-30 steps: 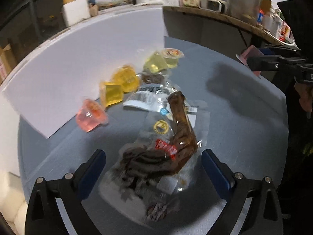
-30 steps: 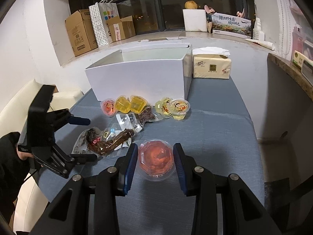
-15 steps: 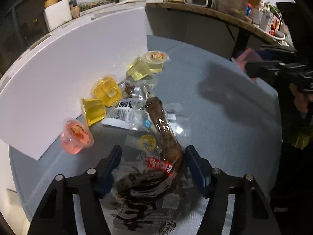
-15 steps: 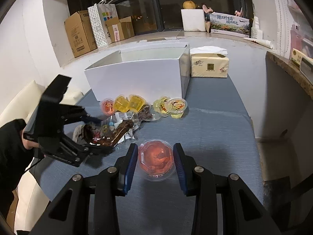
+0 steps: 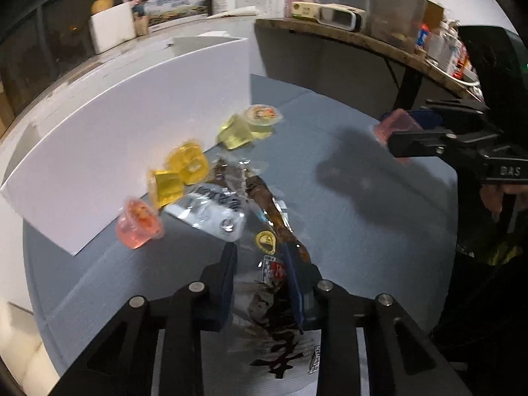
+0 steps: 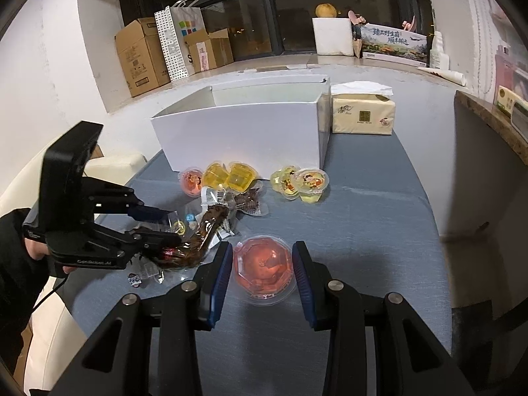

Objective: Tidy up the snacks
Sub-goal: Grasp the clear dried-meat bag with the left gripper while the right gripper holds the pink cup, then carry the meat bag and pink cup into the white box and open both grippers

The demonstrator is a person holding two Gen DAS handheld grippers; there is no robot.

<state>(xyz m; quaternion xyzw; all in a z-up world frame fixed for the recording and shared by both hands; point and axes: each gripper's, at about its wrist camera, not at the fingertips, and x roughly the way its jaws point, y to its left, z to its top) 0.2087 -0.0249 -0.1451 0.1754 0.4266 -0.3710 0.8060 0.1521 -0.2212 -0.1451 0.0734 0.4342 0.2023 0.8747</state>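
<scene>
My left gripper is closing its jaws on the clear packet of brown meat snack, whose front end is lying on the grey table. My right gripper is clamping a large pink jelly cup. Beyond, small pink and yellow jelly cups are lining the front wall of the white box.
</scene>
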